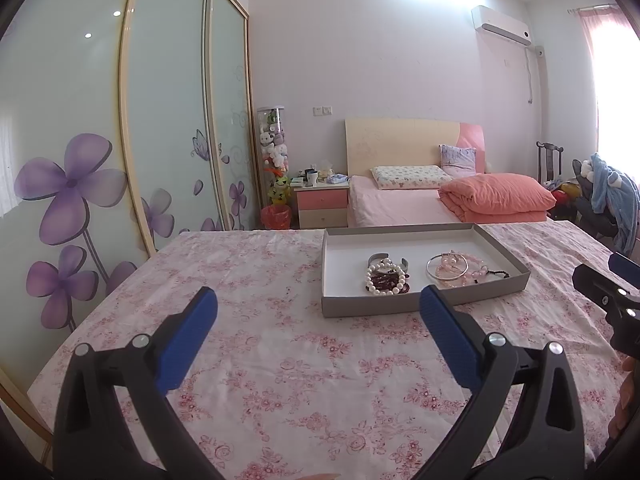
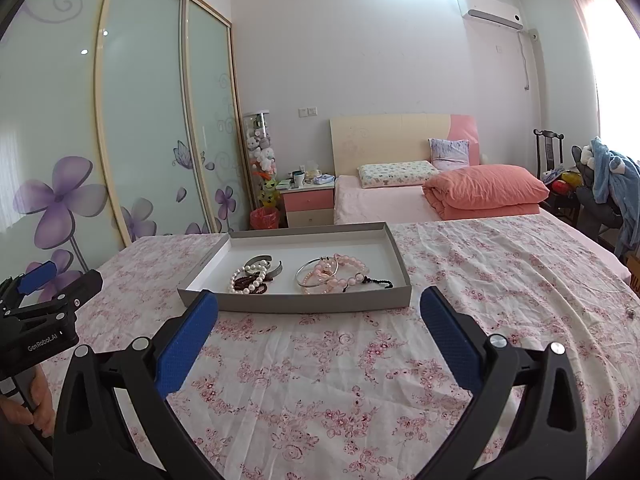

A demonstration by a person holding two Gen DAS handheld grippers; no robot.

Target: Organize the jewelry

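Ahead on the flowered bench (image 2: 460, 264), the tray (image 2: 400, 292) of bracelets (image 2: 332, 276), long axis crosswise, lies up-left of the right hand-held gripper (image 2: 318, 312) and up-right of the left hand-held gripper (image 1: 318, 308), nearer the right; both gape wide and empty.

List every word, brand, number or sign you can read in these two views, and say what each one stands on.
"GenRobot.AI": on the black body of the left gripper, seen in the right wrist view.
Air conditioner: a small dark mark, too small to read.
Grey tray: faint print along its left wall, too blurred to read.
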